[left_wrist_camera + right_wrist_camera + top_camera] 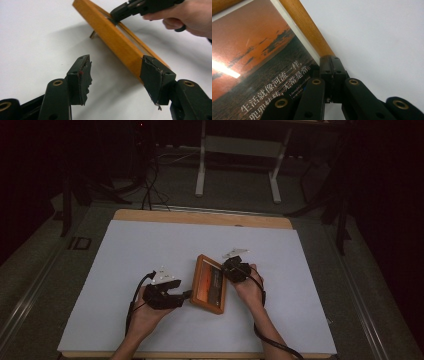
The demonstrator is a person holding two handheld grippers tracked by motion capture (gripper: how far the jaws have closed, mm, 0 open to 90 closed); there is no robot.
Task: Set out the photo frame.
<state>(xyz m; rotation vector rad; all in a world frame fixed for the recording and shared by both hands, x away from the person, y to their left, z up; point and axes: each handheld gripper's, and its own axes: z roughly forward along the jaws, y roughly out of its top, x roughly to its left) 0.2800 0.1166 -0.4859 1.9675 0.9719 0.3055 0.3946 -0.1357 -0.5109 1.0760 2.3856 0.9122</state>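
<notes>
Frame (210, 284) leans tilted on the surface (125, 255), its prop behind. Right tongs (332, 65) pinch its wooden rim; left tongs (116, 75) stand spread about the lower edge, not pressing. Steady the rim while the left tongs back off slowly.

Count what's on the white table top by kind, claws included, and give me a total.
Wooden picture frame: 1
Claws: 2, left claw open beside the frame, right claw shut at its edge
Total: 3
</notes>
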